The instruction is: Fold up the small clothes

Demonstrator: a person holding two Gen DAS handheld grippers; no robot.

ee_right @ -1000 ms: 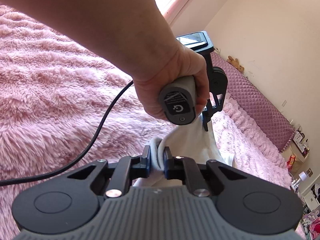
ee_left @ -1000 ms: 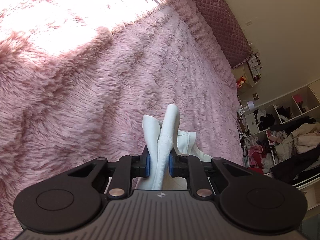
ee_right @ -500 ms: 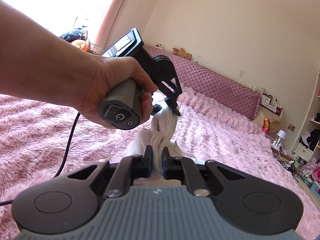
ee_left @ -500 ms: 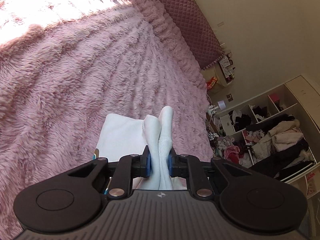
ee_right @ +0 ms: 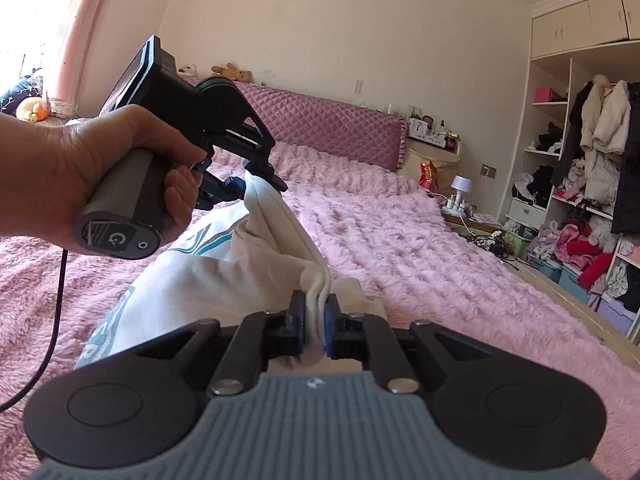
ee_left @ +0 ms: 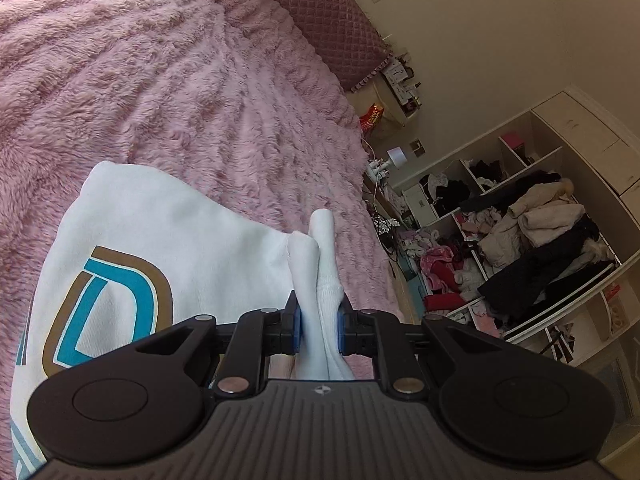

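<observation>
A small white garment [ee_left: 152, 236] with a teal and brown print hangs over the pink furry bed. My left gripper [ee_left: 318, 326] is shut on a bunched white edge of it, which sticks up between the fingers. My right gripper [ee_right: 315, 326] is shut on another edge of the same garment [ee_right: 208, 276]. In the right wrist view my left gripper [ee_right: 256, 176] holds its edge up higher and further away, and the cloth stretches between the two.
The pink furry blanket [ee_left: 180, 80] covers the bed, with a quilted mauve headboard [ee_right: 328, 128] at its far end. An open wardrobe [ee_right: 592, 184] full of clothes stands to the right. A nightstand [ee_right: 432, 148] and a floor lamp [ee_right: 460, 188] stand beside the bed.
Both grippers have lifted and swung up with the garment. The cloth has spread out, so its printed front now shows below my left gripper.
</observation>
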